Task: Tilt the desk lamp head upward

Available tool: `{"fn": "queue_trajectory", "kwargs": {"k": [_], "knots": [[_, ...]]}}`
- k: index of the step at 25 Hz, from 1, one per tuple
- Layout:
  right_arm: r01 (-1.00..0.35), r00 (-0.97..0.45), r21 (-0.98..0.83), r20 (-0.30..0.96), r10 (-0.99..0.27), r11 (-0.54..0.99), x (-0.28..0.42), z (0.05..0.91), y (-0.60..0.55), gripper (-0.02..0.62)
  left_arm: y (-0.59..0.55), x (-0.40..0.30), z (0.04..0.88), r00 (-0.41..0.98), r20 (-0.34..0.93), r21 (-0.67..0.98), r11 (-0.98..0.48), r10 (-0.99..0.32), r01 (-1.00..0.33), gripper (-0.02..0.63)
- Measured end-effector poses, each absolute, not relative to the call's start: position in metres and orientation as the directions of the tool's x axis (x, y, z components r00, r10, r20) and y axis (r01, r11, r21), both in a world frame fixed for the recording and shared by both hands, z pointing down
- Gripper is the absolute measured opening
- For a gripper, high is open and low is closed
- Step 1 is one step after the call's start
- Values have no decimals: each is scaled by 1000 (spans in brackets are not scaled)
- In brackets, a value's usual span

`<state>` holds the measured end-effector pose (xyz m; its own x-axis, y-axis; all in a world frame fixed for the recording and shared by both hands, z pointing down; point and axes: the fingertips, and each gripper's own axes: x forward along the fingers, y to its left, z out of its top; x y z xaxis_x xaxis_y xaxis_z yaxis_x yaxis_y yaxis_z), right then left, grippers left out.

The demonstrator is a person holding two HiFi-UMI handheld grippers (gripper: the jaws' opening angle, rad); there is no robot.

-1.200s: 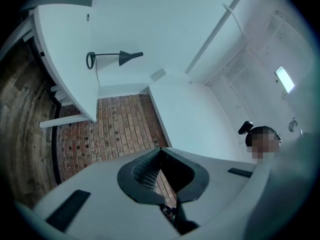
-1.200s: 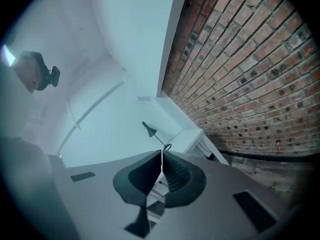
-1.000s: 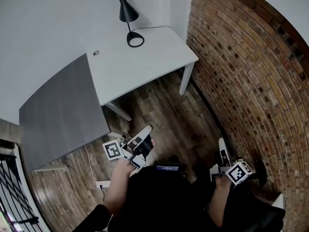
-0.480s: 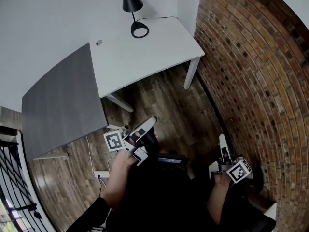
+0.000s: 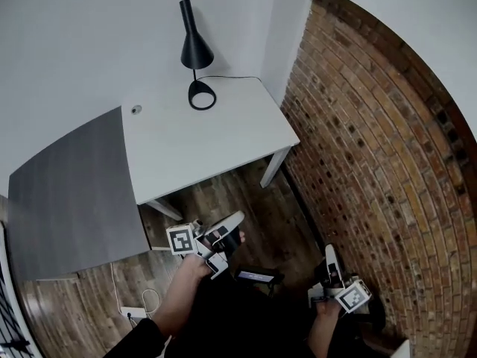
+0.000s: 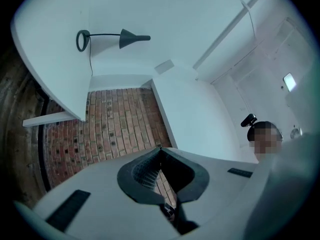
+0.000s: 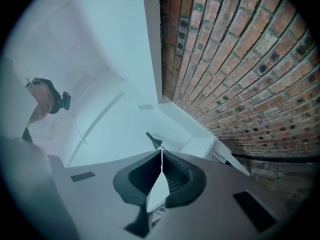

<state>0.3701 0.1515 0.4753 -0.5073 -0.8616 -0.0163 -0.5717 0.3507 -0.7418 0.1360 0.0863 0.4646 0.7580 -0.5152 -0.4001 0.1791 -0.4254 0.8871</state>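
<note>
The black desk lamp (image 5: 195, 51) stands at the back of the white desk (image 5: 209, 136), its cone head pointing down over its ring base (image 5: 201, 95). In the left gripper view the lamp (image 6: 120, 38) shows far off on its side; in the right gripper view the lamp (image 7: 153, 140) is a small shape just past the jaw tips. My left gripper (image 5: 235, 220) is held over the wooden floor well short of the desk, jaws shut and empty. My right gripper (image 5: 329, 256) is low at the right near the brick wall, also shut on nothing.
A brick wall (image 5: 358, 140) runs along the right side. A grey desk (image 5: 67, 192) adjoins the white one on the left. The lamp's cable (image 5: 231, 78) trails toward the back corner. A power strip (image 5: 134, 312) lies on the wooden floor.
The head view has shifted, so the whole lamp now shows, lower in the picture. Both grippers have travelled along with the person and stay shut and empty.
</note>
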Motion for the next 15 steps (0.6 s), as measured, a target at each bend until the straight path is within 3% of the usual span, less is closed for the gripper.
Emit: {"fn": "queue_trajectory", "kwargs": {"k": [15], "knots": [[-540, -597, -711, -53, -801, 450, 268, 435, 26, 15, -19, 28, 475, 651, -441, 884, -424, -618, 196, 12]]}}
